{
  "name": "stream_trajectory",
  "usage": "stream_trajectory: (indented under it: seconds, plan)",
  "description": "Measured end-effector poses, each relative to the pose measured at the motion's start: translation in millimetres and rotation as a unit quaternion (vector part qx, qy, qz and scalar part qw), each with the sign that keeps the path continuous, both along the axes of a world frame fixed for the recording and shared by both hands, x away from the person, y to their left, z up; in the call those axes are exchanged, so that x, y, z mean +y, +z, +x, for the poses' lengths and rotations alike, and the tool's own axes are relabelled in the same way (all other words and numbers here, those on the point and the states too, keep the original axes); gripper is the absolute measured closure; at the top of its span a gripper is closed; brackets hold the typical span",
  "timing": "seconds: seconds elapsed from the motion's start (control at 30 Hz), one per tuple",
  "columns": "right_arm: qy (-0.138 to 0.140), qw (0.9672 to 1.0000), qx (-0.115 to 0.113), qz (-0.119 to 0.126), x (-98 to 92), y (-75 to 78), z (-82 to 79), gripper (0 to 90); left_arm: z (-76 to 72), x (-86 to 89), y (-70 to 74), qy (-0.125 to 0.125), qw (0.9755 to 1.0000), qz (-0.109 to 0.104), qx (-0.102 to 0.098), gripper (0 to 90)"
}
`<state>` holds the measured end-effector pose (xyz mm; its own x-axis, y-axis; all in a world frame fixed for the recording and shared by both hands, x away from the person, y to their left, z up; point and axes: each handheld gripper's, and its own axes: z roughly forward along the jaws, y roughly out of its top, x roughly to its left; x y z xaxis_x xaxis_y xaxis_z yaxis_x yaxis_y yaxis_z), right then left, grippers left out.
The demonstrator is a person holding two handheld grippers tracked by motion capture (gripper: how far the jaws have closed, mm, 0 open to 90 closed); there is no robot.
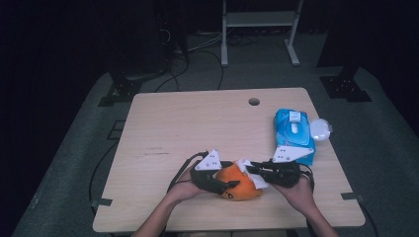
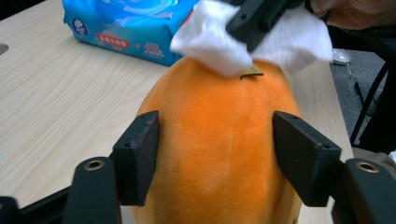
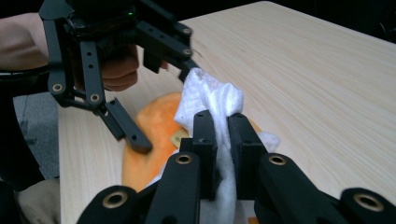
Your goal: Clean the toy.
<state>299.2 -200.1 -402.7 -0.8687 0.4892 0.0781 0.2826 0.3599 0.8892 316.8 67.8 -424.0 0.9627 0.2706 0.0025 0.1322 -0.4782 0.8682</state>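
An orange plush fruit lies near the front edge of the light wooden table. My left gripper is shut on the fruit; in the left gripper view its black pads press on both sides of the orange body. My right gripper comes in from the right, shut on a white wipe. The wipe rests on the far top of the fruit, next to a small brown stem. The right gripper view has the wipe bunched between its jaws, above the fruit.
A blue pack of wet wipes lies at the table's right side, just behind my right hand, with a clear round lid beside it at the edge. A cable hole sits near the far edge. Bare wood stretches left and behind.
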Motion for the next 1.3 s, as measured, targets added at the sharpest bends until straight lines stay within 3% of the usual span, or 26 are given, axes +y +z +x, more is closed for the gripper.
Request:
stream_trajectory:
  seconds: [0.2,0.43,0.57,0.7,0.9,1.07,1.17,1.23,1.3]
  plan:
    - [-0.032,0.9992,0.020,0.012,-22.4,-6.3,5.2,81.9,8.3,7.9,-3.9,0.021,0.9995,-0.008,0.020,35.1]
    - [-0.015,0.9996,0.010,0.021,-10.5,-1.5,-0.2,81.9,7.8,5.5,-5.8,0.032,0.9992,-0.010,0.022,33.6]
    - [0.001,0.9988,0.019,0.046,-9.7,0.6,0.0,81.8,6.6,1.3,-6.4,0.035,0.9991,-0.012,0.022,33.7]
    - [0.003,0.9994,0.018,0.031,-8.0,-1.5,1.0,81.9,7.3,2.7,-6.5,0.037,0.9989,-0.013,0.024,33.7]
    - [-0.025,0.9991,0.026,0.024,-25.2,-6.3,6.9,81.9,9.7,4.8,-7.3,0.040,0.9985,-0.019,0.032,33.8]
    - [-0.002,0.9991,0.019,0.037,-17.0,-0.7,0.7,81.9,9.5,2.7,-7.6,0.044,0.9983,-0.019,0.033,33.1]
    - [0.020,0.9994,0.013,0.023,-4.4,0.3,-4.5,81.9,8.2,1.5,-7.4,0.045,0.9982,-0.020,0.032,32.7]
    - [0.019,0.9997,0.007,0.011,0.1,-0.9,-5.7,81.9,7.4,1.3,-6.8,0.044,0.9984,-0.018,0.031,32.7]
    - [0.012,0.9998,0.010,0.014,-3.8,-1.3,-3.0,82.0,6.6,0.8,-6.3,0.039,0.9986,-0.019,0.029,32.9]
